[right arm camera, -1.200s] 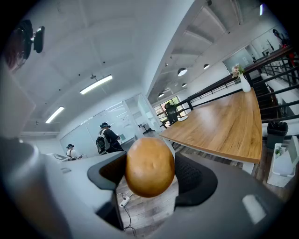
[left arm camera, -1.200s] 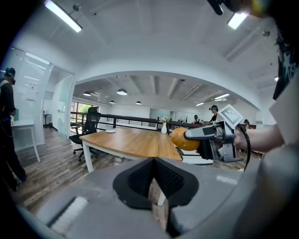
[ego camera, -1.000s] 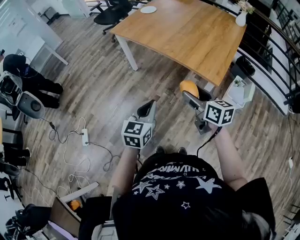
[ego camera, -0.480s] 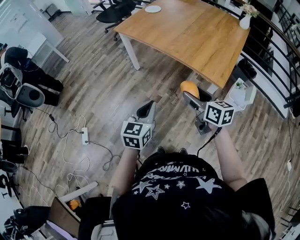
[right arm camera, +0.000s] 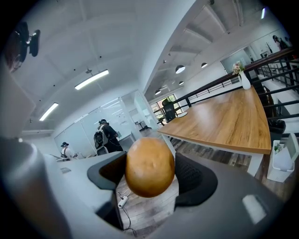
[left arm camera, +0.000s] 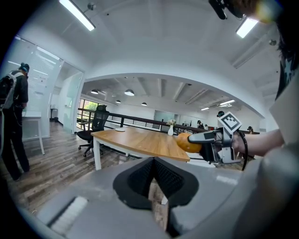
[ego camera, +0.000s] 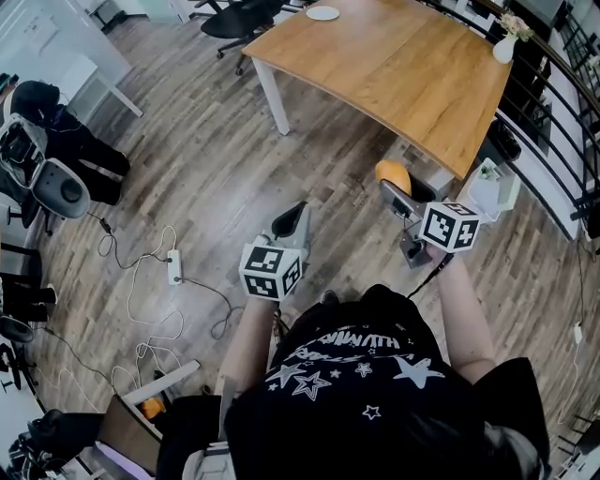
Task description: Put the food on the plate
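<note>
The right claw point(right arm camera: 150, 178) clamps the food point(right arm camera: 149, 164), a smooth, rounded golden-brown lump, near the wooden surface point(ego camera: 394, 66); the left claw point(left arm camera: 155, 181) is closed, empty.

wooden table point(ego camera: 394, 66) slid to the right in the head view, white plate point(ego camera: 322, 13) on it now nearer the top edge, right gripper point(ego camera: 396, 187) with the round brown food point(ego camera: 391, 172) moved a little rightward

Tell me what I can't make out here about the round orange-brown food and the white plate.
- The round orange-brown food: the right gripper view shows one smooth face, and the head view shows only its top above the right gripper; its kind is unclear.
- The small white plate: too small and far in every view, at the head view's top edge; contents unclear.
</note>
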Action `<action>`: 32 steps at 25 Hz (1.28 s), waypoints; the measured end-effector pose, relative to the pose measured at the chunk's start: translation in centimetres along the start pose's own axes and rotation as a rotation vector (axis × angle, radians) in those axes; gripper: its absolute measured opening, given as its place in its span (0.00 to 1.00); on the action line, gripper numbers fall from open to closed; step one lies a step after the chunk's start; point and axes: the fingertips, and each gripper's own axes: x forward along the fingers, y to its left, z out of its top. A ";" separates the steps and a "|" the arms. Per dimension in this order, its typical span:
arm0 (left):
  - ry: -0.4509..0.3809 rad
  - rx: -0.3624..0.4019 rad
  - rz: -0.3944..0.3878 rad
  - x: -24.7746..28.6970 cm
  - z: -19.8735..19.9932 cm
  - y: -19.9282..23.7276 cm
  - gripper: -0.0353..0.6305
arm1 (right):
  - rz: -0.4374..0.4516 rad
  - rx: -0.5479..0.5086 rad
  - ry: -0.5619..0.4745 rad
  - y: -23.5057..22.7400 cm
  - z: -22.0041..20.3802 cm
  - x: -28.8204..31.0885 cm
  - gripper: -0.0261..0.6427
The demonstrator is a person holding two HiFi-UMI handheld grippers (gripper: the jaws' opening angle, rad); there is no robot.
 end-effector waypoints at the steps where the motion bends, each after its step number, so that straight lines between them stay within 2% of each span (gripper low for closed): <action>1: 0.002 0.001 0.003 -0.1 -0.1 0.5 0.06 | -0.005 0.003 0.000 0.0 -0.1 0.0 0.53; 10: 0.010 -0.012 0.032 0.0 -0.7 3.1 0.06 | -0.030 0.010 0.003 -1.2 -0.3 1.0 0.53; 16: 0.023 -0.006 0.050 1.8 -0.2 4.8 0.06 | -0.003 0.011 0.015 -2.4 1.0 4.5 0.53; 26: 0.045 -0.016 0.087 8.5 2.5 10.2 0.06 | 0.030 0.035 0.029 -6.8 5.5 12.9 0.53; 32: 0.053 -0.036 0.102 14.0 5.1 13.3 0.06 | 0.034 0.048 0.035 -10.2 9.9 17.8 0.53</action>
